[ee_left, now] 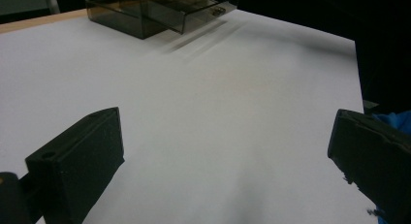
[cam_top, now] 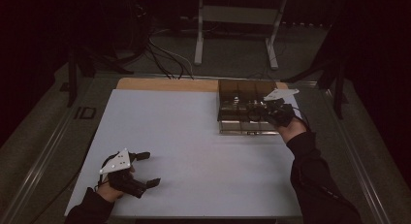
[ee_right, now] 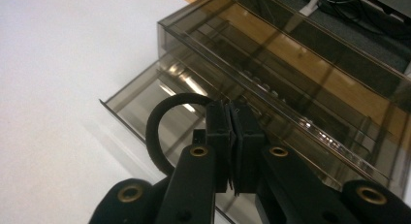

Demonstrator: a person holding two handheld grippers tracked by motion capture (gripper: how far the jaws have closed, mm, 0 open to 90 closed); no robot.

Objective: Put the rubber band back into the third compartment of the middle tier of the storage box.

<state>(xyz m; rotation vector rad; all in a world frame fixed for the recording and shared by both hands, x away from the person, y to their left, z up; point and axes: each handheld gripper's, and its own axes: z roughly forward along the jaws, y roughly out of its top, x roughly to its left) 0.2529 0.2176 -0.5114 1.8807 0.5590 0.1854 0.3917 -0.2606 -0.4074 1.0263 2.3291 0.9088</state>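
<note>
high view first: our right gripper [cam_top: 256, 111] is up at the far right of the white table [cam_top: 194, 151], sitting over the smoky plastic drawer box [cam_top: 245, 90], whose drawer [cam_top: 247, 127] is pulled out toward us. our left gripper [cam_top: 145, 169] is parked near the front left corner, well apart from the box.

left gripper view: jaws spread wide with nothing between them, just bare table, so that one's released and idle. the drawer box [ee_left: 160, 10] sits way off at the top of the frame.

right gripper view: the jaws are clenched together right above the open drawer [ee_right: 160, 107]. a black loop [ee_right: 162, 124] curls out to the left of them. can't tell if it's a band pinched in the pads or part of the rig, so we're not calling it held.

our read: we're at the drawer step, either dropping something in or about to shut it. next move needs the right gripper lined up over the drawer without bumping the clear front lip, then a straight push to close it while the box stays put. the left could come over and brace it.
</note>
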